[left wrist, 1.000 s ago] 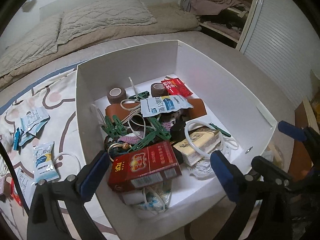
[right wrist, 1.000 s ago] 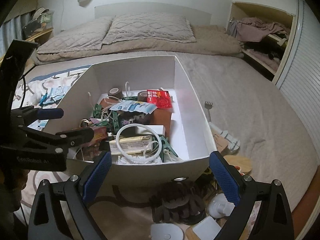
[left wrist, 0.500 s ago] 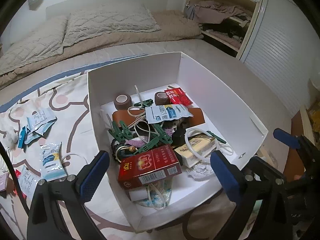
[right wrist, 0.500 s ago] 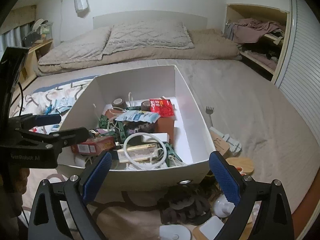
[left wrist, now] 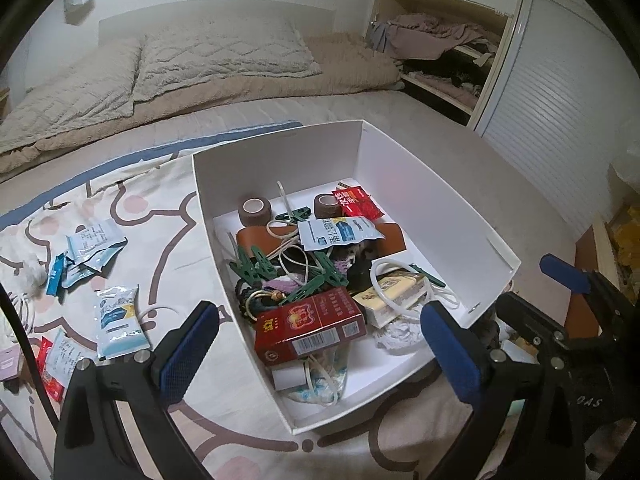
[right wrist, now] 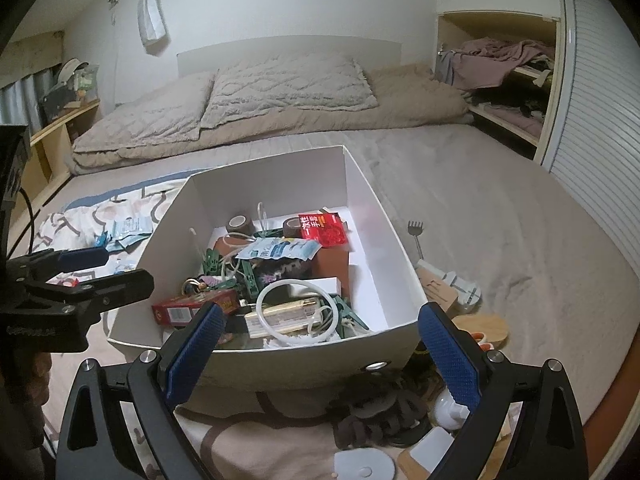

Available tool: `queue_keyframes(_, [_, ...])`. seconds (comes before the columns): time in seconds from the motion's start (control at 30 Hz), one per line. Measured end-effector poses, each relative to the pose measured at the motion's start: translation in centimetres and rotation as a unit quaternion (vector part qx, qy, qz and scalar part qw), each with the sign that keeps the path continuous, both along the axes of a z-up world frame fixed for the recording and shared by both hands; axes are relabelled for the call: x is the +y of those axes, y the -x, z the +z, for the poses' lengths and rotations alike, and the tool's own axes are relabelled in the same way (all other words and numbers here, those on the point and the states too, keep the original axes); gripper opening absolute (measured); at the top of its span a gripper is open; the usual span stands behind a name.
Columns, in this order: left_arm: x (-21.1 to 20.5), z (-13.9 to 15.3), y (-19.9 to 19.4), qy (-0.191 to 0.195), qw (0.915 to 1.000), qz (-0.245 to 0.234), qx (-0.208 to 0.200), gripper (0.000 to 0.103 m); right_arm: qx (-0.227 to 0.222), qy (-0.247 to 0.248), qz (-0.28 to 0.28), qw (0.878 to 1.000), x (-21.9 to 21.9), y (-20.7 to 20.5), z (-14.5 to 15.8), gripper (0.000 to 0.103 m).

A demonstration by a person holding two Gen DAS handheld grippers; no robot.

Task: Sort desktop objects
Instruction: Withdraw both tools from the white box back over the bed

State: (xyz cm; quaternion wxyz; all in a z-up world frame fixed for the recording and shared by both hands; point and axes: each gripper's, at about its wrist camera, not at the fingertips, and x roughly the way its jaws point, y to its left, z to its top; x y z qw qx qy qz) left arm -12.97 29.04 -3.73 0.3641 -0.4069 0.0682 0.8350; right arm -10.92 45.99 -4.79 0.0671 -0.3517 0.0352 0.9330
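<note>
A white box (left wrist: 460, 216) (right wrist: 304, 360) sits on the bed, full of small items: a red carton (left wrist: 312, 326) (right wrist: 188, 308), green clips (left wrist: 256, 268), two brown tape rolls (left wrist: 255, 211), a blue-white sachet (left wrist: 340, 232) (right wrist: 280, 250), a red packet (left wrist: 356, 202) (right wrist: 324, 226) and a white tube ring (right wrist: 296, 308). My left gripper (left wrist: 320, 352) is open and empty above the box's near left corner. My right gripper (right wrist: 320, 356) is open and empty above the box's near wall. Each gripper shows in the other's view: the right one (left wrist: 576, 300), the left one (right wrist: 84, 276).
Sachets and packets (left wrist: 116, 316) lie on the patterned sheet left of the box. A back scratcher (right wrist: 416, 236), wooden pieces (right wrist: 484, 328), dark fabric (right wrist: 380, 416) and white items (right wrist: 364, 468) lie right of and in front of the box. Pillows (right wrist: 288, 84) lie behind.
Both grippers have pulled back and up from the box, which now looks smaller and farther off. Both stay open and empty. Nothing in the box moved.
</note>
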Motion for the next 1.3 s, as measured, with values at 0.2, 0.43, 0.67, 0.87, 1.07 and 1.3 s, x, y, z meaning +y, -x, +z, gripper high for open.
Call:
queue_keyframes(0.2, [-1.1,0.5,-0.3,-0.006,1.0000,0.003,0.005,0.101,0.018,-0.007,-0.008,1.000,-0.6,-0.6,0.6,0.098])
queue_keyframes(0.43, [-2.4,1.0,-0.8,-0.012,0.9997,0.008,0.021,0.102,0.027,-0.004,-0.012,1.000,-1.1,-1.0,1.0,0.098])
queue_keyframes(0.67, [-3.6,1.1,-1.2,-0.010,0.9991,0.011,0.040,0.102,0.034,-0.007,-0.015,0.999,-1.8,-1.2,1.0,0.103])
queue_keyframes(0.87, [-4.6,1.2,-1.3,-0.013,0.9983,0.015,0.055,0.102,0.044,-0.017,-0.026,0.999,-2.5,-1.6,1.0,0.103])
queue_keyframes(1.07, [-5.8,1.5,-1.4,-0.024,0.9972,0.025,0.067,0.102,0.060,-0.006,-0.032,0.998,-2.7,-2.1,1.4,0.103])
queue_keyframes(1.3, [-7.3,1.6,-1.0,-0.041,0.9966,0.031,0.065,0.102,0.072,-0.005,-0.030,0.997,-3.7,-2.2,1.6,0.103])
